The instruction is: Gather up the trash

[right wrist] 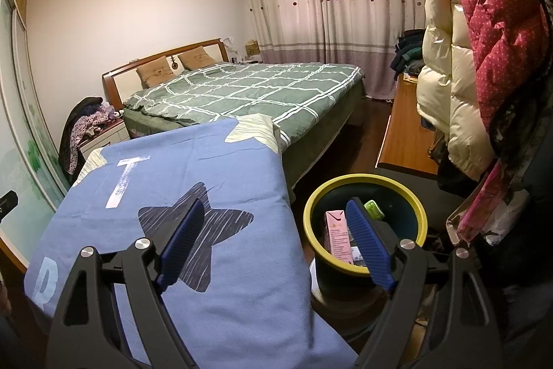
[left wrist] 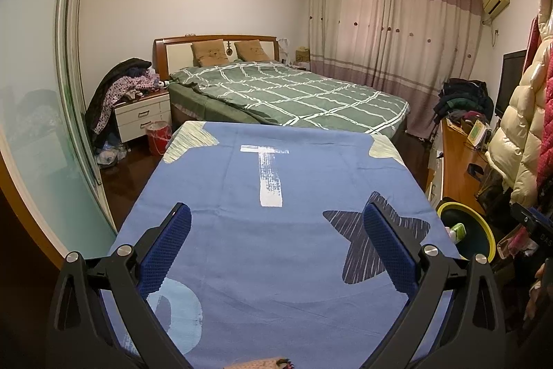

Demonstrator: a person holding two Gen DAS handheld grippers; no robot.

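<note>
One pink carton [right wrist: 336, 236] stands upright, long axis vertical, inside bin [right wrist: 312, 196].

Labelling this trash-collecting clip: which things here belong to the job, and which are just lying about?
Job:
- yellow-rimmed bin
- pink carton inside it
- green packet inside it
- left gripper, open
- right gripper, open

Lying about:
- bed
- clothes pile
- hanging jackets

The right gripper's finger [right wrist: 366, 248] covers part of the pink carton [right wrist: 336, 236] inside the bin [right wrist: 312, 196]. The carton's print is too small to read. In the left wrist view, the table edge hides most of the bin [left wrist: 490, 234].
</note>
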